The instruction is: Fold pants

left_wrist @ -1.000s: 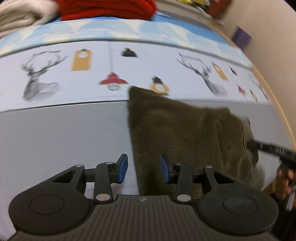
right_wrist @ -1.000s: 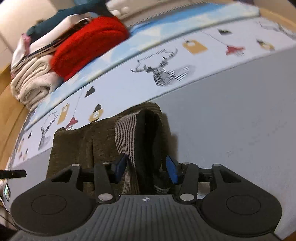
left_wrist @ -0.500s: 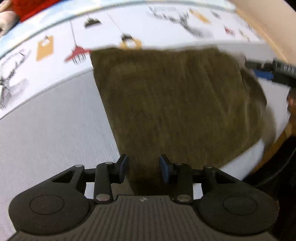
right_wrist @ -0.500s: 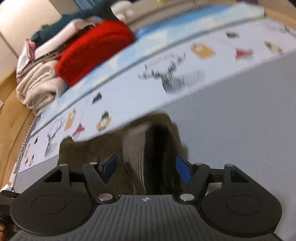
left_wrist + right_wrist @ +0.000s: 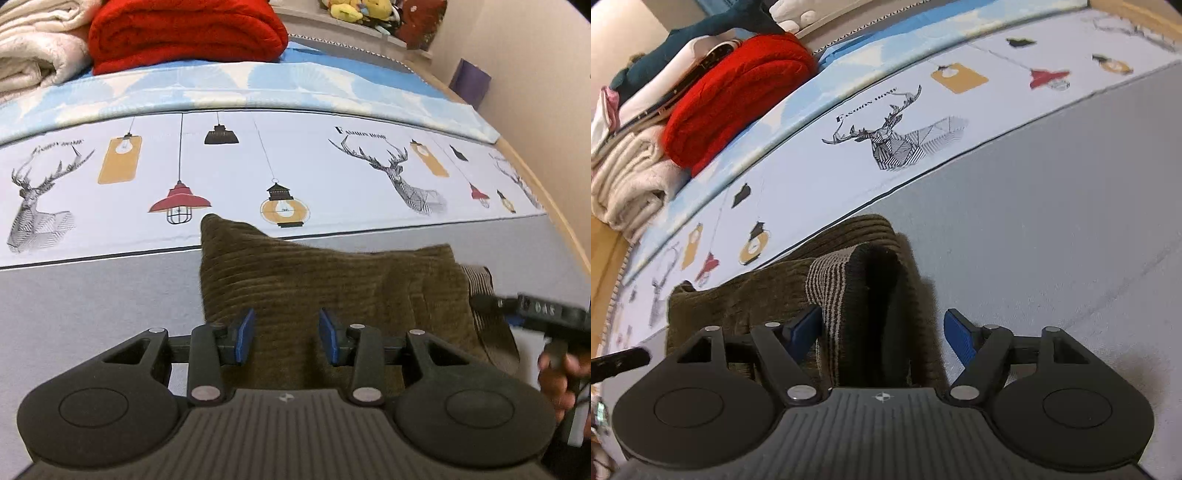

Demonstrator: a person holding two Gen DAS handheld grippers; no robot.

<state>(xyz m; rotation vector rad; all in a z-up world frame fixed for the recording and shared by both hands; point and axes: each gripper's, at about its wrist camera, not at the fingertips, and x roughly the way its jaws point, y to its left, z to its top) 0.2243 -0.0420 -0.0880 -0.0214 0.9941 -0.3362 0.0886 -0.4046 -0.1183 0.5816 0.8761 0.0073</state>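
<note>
Left wrist view: the left gripper (image 5: 284, 334) stands with jaws apart over the near edge of the olive-brown corduroy pants (image 5: 332, 280), gripping nothing. The right gripper (image 5: 882, 332) is likewise spread wide, straddling the striped waistband (image 5: 827, 288). The folded pants lie on the grey bed (image 5: 92, 306), long axis running between the grippers.

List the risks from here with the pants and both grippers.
Both hand-held grippers, left and right, stand open around the folded pants, so the fold may slump. The waistband stands up loosely and could spring open. The right fingers might snag it on closing.
</note>
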